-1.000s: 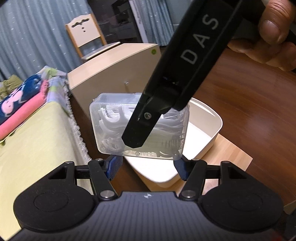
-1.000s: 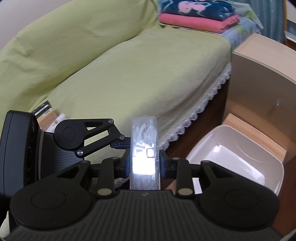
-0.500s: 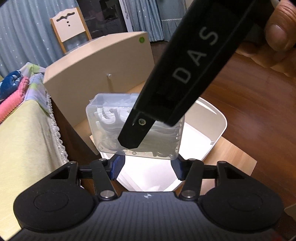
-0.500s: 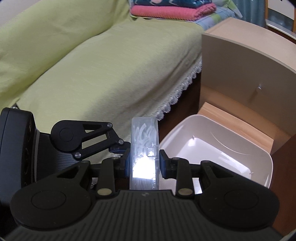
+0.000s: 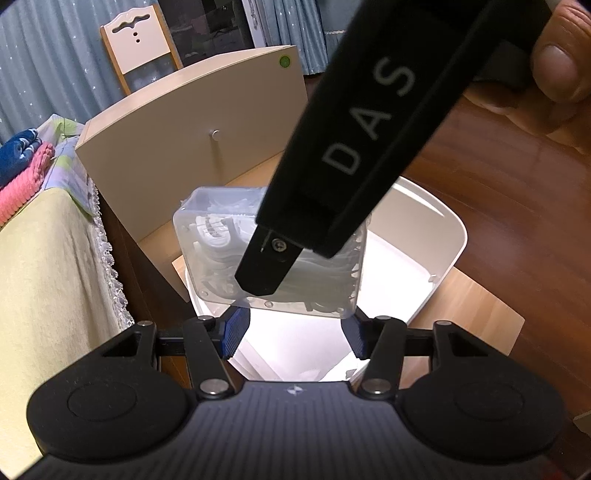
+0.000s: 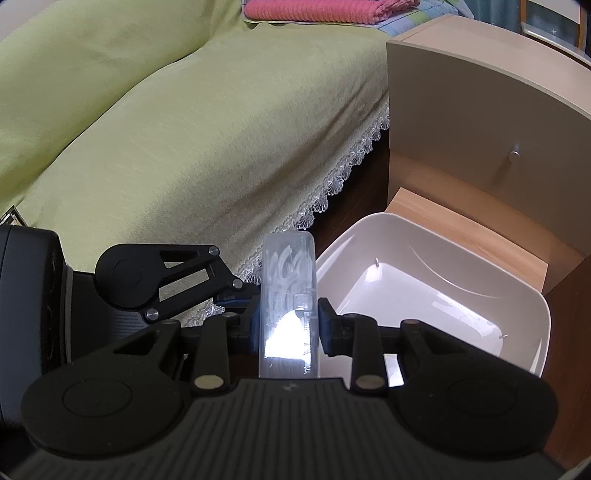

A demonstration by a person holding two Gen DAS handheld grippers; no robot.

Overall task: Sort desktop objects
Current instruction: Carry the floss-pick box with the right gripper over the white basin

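Box [image 5: 221, 251]: clear plastic case packed with white floss picks, held in the air above the white tub [image 5: 439, 236].
Position: the box stands on edge, narrow side up in the right wrist view [image 6: 289, 295]; the tub sits below and beyond it on a wooden surface [image 5: 480, 302], next to a beige cabinet [image 5: 192, 122].
Right gripper [image 6: 288, 325]: jaws narrow, pressed on the two broad faces of the box; it alone carries it. In the left wrist view its black finger marked DAS crosses the front of the box.
Left gripper [image 5: 291, 328]: jaws wide, blue pads just under the lower corners of the box; whether they touch it I cannot tell.
Handling, judged: light, stiff, thin-walled; smooth plastic likely slippery, and hard pressure could flex the walls or pop the lid. Best hold is flat across the broad faces near the middle, as now.
Looks: rounded corners, frosted see-through walls, a small clasp on the narrow edge, white curved picks jumbled inside, bright glare on the lower part.
Tub: empty as far as can be seen, glossy, rounded corners.
Surroundings: green couch cover [image 6: 166, 129] with a lace hem, folded pink towel [image 6: 325, 7], a person's hand [image 5: 554, 70] on the right gripper.
Step, judged: box ready to go down into the tub.
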